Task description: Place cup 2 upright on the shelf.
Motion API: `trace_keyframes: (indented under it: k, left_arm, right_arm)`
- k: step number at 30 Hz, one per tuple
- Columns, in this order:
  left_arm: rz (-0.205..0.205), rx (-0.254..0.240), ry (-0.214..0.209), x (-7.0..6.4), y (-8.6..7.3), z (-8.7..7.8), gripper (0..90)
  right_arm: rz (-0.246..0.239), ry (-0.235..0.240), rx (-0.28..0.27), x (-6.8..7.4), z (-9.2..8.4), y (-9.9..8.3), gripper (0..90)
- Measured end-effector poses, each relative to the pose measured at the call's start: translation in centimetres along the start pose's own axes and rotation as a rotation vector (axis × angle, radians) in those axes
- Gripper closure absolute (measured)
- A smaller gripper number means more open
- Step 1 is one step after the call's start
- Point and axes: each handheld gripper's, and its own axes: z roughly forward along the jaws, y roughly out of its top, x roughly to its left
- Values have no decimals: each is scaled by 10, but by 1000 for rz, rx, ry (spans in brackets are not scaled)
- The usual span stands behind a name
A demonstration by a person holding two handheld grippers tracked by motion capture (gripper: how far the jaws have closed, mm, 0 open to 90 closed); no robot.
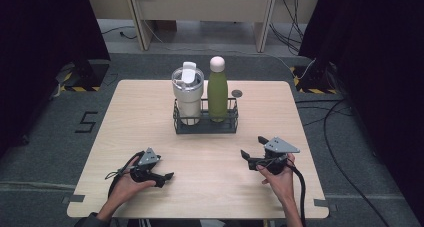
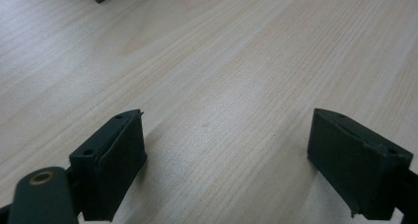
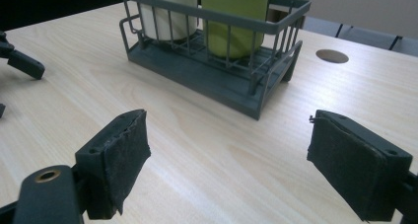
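Note:
A dark wire basket stands at the middle of the wooden table, toward the back. It holds a white lidded tumbler on the left and a green bottle with a pink cap on the right. My left gripper lies low at the front left, open, over bare wood. At the front right, my right gripper faces the basket, open with nothing between its pads. The tumbler and bottle are cut off at the top of the right gripper view.
A small round hole sits in the tabletop behind the basket on the right. Cables run over the grey floor to the right of the table. A black jaw of the left gripper shows at the left edge of the right gripper view.

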Motion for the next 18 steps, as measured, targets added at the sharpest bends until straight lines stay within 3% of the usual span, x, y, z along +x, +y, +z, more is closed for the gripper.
trace_keyframes:
  k: [18]
  left_arm:
    - [0,0,0,0,0,0,136]
  right_arm:
    - [11,-4,45,5,-21,-25,151]
